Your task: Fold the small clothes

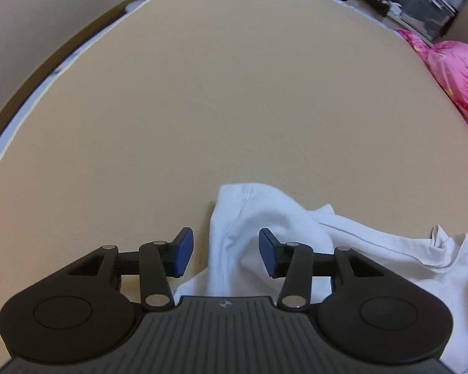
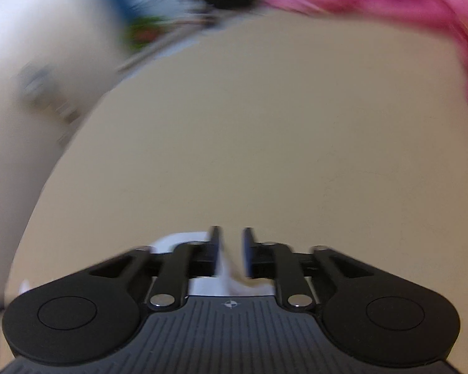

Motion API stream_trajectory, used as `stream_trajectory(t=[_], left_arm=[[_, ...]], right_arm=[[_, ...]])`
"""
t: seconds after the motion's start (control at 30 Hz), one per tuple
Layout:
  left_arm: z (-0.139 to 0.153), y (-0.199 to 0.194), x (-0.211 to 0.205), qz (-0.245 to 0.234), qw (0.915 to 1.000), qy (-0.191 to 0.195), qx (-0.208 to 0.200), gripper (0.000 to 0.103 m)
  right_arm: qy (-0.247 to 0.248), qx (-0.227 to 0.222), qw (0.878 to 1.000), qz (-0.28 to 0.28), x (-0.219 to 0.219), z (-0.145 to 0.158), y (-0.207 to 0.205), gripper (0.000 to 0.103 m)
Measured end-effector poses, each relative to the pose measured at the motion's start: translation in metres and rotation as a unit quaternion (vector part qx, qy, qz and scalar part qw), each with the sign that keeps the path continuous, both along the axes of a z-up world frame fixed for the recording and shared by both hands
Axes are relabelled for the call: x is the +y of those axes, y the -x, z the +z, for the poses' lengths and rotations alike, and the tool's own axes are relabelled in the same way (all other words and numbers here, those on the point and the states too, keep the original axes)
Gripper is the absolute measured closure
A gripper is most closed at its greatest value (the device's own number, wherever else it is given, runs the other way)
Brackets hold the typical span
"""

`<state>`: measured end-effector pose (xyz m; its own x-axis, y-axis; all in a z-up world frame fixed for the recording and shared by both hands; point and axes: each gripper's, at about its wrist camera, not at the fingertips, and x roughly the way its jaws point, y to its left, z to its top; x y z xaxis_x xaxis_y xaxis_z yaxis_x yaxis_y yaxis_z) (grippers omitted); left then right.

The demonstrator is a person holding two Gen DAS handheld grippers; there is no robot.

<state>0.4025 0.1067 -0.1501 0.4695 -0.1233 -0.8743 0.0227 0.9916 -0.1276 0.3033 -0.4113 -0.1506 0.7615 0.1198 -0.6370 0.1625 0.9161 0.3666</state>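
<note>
the left tongs (image 1: 226, 251) hang released over a crumpled white garment (image 1: 265, 218) near the worktop's (image 1: 202, 109) near edge. the right tongs (image 2: 231, 252) look nearly clenched on white cloth, though blur hides the contact. a thin pinch might slip, leaving the garment bunched.

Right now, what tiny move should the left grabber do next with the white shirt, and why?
Probably close the left gripper on the raised fold of the white shirt between its open fingers. The shirt lies crumpled on the tan table, and the right gripper already looks nearly shut on white cloth, though that view is blurred.
</note>
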Motion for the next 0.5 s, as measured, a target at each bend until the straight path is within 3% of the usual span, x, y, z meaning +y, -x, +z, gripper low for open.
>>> stream_trajectory(t=[0.1, 0.2, 0.33, 0.43, 0.47, 0.5], left_arm=[[-0.002, -0.004, 0.002, -0.003, 1.0, -0.001, 0.005, 0.052], [0.003, -0.016, 0.001, -0.005, 1.0, -0.005, 0.007, 0.052], [0.004, -0.014, -0.003, -0.015, 0.9998, -0.011, 0.004, 0.052], [0.005, -0.016, -0.009, -0.02, 0.9997, -0.014, 0.003, 0.052], [0.006, -0.017, -0.011, -0.02, 0.9997, -0.014, 0.003, 0.052], [0.006, -0.017, -0.011, -0.019, 0.9997, -0.014, 0.003, 0.052]], right_arm=[[0.071, -0.012, 0.99, 0.122, 0.037, 0.007, -0.009, 0.064], [0.161, 0.001, 0.961, 0.224, 0.076, -0.002, -0.016, 0.063], [0.23, 0.002, 0.93, 0.288, 0.106, -0.015, -0.018, 0.054], [0.27, -0.001, 0.912, 0.309, 0.113, -0.021, -0.02, 0.054], [0.281, -0.003, 0.906, 0.316, 0.114, -0.023, -0.019, 0.071], [0.29, -0.003, 0.902, 0.32, 0.123, -0.022, -0.024, 0.099]])
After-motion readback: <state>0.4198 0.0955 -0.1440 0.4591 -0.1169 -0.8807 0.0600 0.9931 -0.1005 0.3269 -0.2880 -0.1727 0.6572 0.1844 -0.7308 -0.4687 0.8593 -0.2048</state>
